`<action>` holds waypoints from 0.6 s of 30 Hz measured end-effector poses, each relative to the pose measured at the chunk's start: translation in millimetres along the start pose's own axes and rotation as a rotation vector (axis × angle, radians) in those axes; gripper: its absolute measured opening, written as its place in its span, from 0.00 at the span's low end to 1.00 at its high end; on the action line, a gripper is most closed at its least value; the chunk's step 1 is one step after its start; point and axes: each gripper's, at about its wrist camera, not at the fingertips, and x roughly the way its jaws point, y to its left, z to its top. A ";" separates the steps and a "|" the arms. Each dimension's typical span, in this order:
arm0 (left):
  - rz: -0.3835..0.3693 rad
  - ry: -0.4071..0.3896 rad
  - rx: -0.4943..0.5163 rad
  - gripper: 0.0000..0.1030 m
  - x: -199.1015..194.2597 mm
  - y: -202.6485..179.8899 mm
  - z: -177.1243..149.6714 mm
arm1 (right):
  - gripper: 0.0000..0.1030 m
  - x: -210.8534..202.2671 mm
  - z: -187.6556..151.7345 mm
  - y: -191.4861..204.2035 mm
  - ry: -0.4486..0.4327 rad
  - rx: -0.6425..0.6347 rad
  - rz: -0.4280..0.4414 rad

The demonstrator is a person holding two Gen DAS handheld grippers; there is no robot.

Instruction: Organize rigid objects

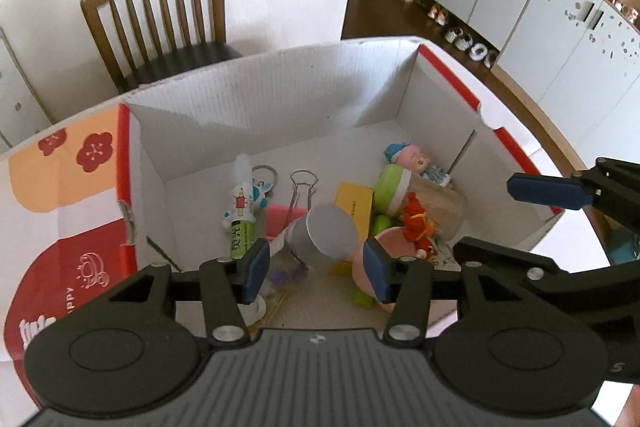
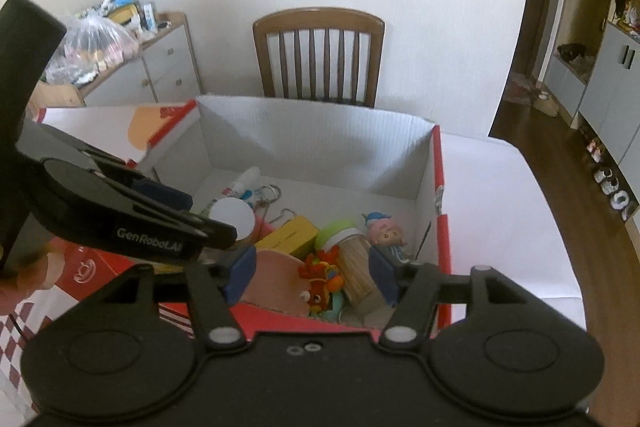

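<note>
Two black plastic tools fill the bottom of both views. The left tool [image 1: 316,269] has its blue rubber pads parted and holding nothing; the right tool [image 2: 312,273] stands wider, also empty, above the near edge of the box.

Beyond the pads sits a corrugated cardboard box [image 1: 280,95], white inside, red and orange printed outside, on a white surface [image 2: 500,211]. Inside, at frame centre, lie a grey cylinder with a flat round end [image 1: 330,229], a glue stick with a green label [image 1: 240,217], a wire binder clip [image 1: 302,187], a yellow flat box [image 1: 354,205], a clear jar of toothpicks with a green lid [image 2: 352,259], a red plush charm [image 2: 320,281] and a small doll with a blue cap [image 1: 416,159]. A pink rounded piece [image 2: 272,283] is half hidden by the near pads, its shape unclear.

Behind, a wooden slat-back chair [image 2: 320,55] stands at a white wall.
</note>
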 end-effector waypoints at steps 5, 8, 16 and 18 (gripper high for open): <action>0.014 -0.039 0.001 0.49 -20.3 -7.0 -8.2 | 0.65 -21.6 -4.2 1.1 -0.030 -0.006 0.020; 0.027 -0.065 0.008 0.49 -34.2 -14.1 -15.8 | 0.66 -34.4 -6.9 2.1 -0.048 -0.007 0.031; 0.056 -0.146 0.024 0.61 -73.5 -32.1 -35.5 | 0.75 -67.8 -13.2 3.8 -0.105 -0.002 0.052; 0.057 -0.172 0.025 0.63 -82.4 -36.7 -40.9 | 0.77 -74.7 -15.6 3.7 -0.118 0.001 0.058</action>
